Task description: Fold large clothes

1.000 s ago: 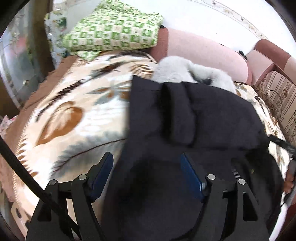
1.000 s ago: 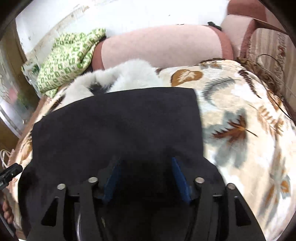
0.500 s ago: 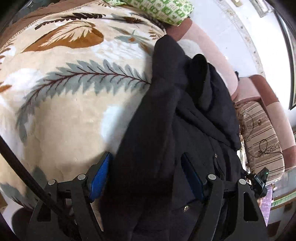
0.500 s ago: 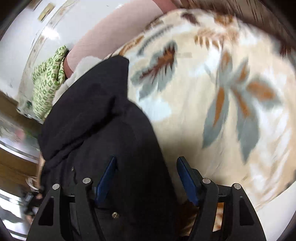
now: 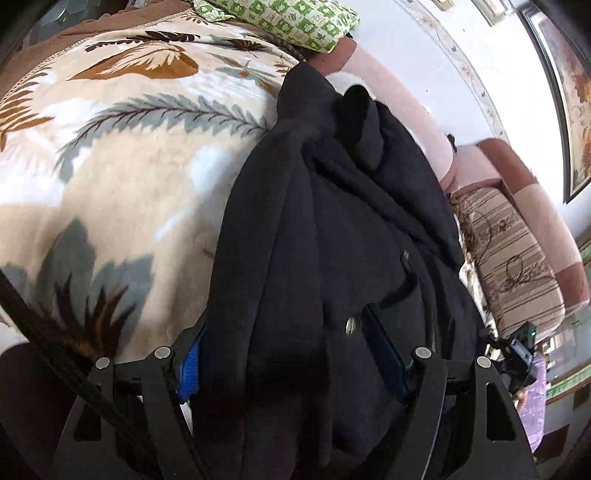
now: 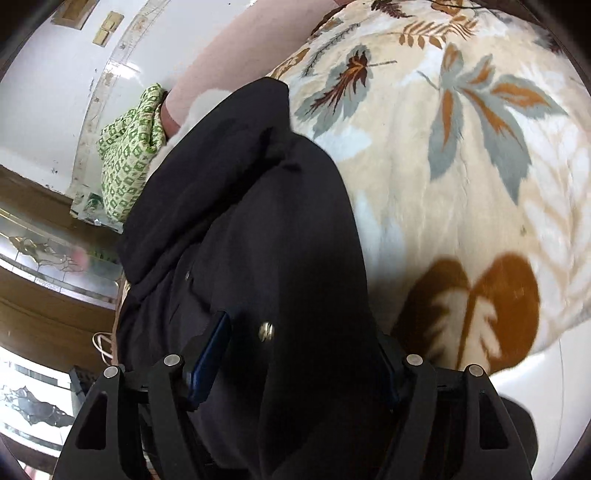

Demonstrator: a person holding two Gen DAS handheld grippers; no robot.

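A large black coat [image 5: 332, 229] with a pale fur collar lies on a leaf-patterned blanket [image 5: 122, 177]. A thick bunch of it fills the space between the jaws of my left gripper [image 5: 288, 354], which stand wide around it. In the right wrist view the same coat [image 6: 240, 221] is bunched between the jaws of my right gripper [image 6: 299, 358], also wide, with a metal snap button [image 6: 266, 330] near the left pad. Both cameras are tilted sideways. The fur collar is mostly hidden behind the coat.
A green-and-white checked cloth [image 5: 280, 22] lies at the sofa's far end, also in the right wrist view [image 6: 129, 155]. A pink bolster [image 5: 399, 96] and a striped sofa arm [image 5: 509, 258] run behind. The blanket [image 6: 461, 147] spreads to the right.
Both grippers have rolled sideways and pulled the coat's lower edge up and toward the camera. The coat went from lying flat to bunched and draped in folds between the fingers.
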